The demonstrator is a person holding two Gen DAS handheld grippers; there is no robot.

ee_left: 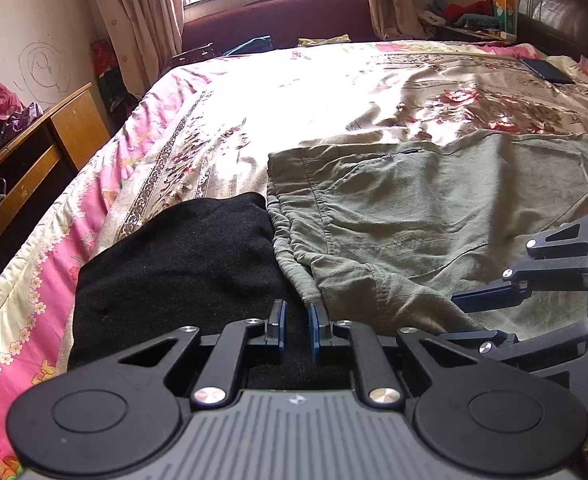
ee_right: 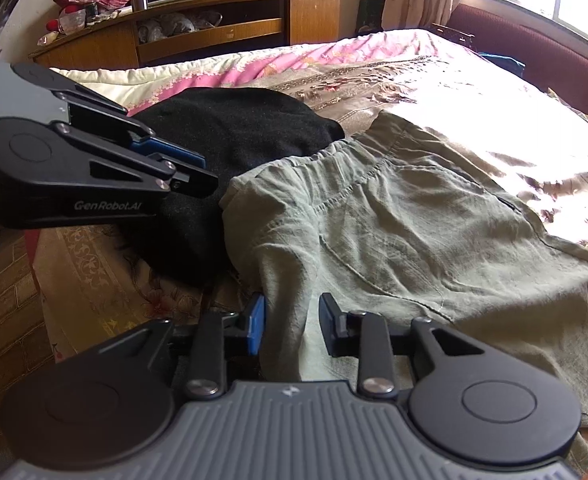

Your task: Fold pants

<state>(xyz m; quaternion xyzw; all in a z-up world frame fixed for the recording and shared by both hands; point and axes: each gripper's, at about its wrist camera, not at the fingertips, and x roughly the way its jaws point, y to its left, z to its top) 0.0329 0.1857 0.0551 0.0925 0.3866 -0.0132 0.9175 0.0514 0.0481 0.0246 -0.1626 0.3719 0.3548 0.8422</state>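
Note:
Olive-green pants (ee_left: 406,216) lie spread on the floral bedspread (ee_left: 294,92), waistband toward a black folded garment (ee_left: 182,264). My left gripper (ee_left: 296,320) hovers over the black garment beside the waistband edge, jaws a small gap apart and empty. My right gripper (ee_right: 292,320) is open with a fold of the pants (ee_right: 394,220) lying between its fingers at the near edge. The left gripper also shows in the right wrist view (ee_right: 198,172), and the right gripper in the left wrist view (ee_left: 478,312). The black garment (ee_right: 234,136) lies left of the pants.
A wooden TV cabinet (ee_right: 198,36) stands beyond the bed's left side. A dark headboard (ee_left: 566,12) and a dark flat object (ee_left: 546,70) are at the far right. A maroon bench (ee_left: 278,20) sits under the window.

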